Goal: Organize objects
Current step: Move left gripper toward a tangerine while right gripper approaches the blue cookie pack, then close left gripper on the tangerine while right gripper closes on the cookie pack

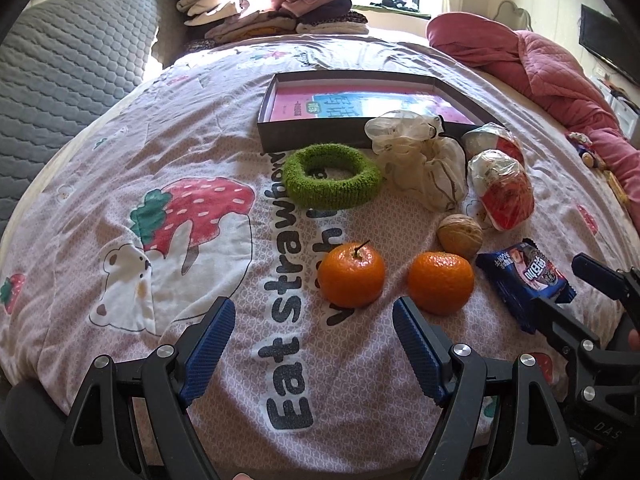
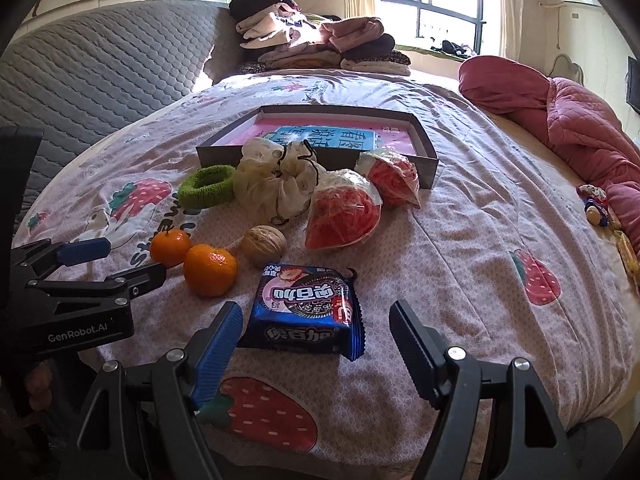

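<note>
On the strawberry-print bedspread lie two tangerines (image 1: 352,275) (image 1: 441,282), a walnut (image 1: 459,235), a green scrunchie (image 1: 331,175), a cream scrunchie (image 1: 424,160), two red-and-white snack bags (image 1: 502,190) (image 1: 490,140) and a blue biscuit pack (image 2: 306,307). Behind them stands a shallow dark box (image 1: 304,130) with a pink book inside. My left gripper (image 1: 314,320) is open just short of the tangerines, holding nothing. My right gripper (image 2: 316,324) is open with the biscuit pack lying between and just ahead of its fingers, untouched.
Folded clothes (image 2: 316,42) are stacked at the far end of the bed. A pink quilt (image 2: 572,116) is bunched along the right side, with small toys (image 2: 596,208) beside it. A grey quilted headboard (image 2: 92,76) runs along the left.
</note>
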`<state>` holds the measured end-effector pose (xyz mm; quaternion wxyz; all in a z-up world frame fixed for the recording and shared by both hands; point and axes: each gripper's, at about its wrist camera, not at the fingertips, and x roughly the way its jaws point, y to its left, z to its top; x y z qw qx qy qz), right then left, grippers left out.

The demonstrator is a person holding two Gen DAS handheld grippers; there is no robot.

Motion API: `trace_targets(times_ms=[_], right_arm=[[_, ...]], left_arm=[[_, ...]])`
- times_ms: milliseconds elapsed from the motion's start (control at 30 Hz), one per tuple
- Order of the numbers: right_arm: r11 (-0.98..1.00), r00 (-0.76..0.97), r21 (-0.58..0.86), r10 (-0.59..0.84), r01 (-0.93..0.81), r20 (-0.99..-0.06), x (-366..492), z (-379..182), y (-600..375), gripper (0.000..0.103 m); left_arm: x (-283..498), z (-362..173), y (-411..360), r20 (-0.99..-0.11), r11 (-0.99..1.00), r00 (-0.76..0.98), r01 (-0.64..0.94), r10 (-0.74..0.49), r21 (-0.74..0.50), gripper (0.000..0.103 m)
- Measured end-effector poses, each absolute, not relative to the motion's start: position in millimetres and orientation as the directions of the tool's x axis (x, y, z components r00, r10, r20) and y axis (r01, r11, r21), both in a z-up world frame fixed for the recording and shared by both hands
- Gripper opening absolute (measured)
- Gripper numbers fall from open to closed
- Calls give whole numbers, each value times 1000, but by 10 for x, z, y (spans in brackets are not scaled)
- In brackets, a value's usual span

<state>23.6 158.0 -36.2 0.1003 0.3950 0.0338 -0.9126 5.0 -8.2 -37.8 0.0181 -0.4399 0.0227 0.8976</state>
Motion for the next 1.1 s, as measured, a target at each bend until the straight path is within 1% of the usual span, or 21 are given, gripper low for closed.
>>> trace_targets(times_ms=[633,767,967,1033,1067,1100], right_arm=[[-979,-624,50,-165,198,-764,-77,-582,1529,75],[-978,-618,30,-153,204,-772,-105,-625,1491,75],[-975,-624,17,-156,222,-766,-80,-636,1483,75],[-974,-625,21,-161,224,-764,-77,-637,1495,74],[-974,-623,21,-161,226,-765,-77,-636,1495,72],[-974,-625,21,-162,227,-764,-72,-631,1497,71]], left_arm=[[-241,-510,-73,-797,-998,-602,-67,45,-6,82],[-285,-537,-51,-795,-997,-605,-71,47,-6,81],[-308,-556,-45,-786,-996,-614,-86,71,-22,68],[-299,-554,-24,-783,-995,-617,-100,82,-25,59],[-292,-554,-7,-781,-994,-619,-110,88,-25,56],[-285,-555,7,-780,-992,-619,-120,95,-25,50]])
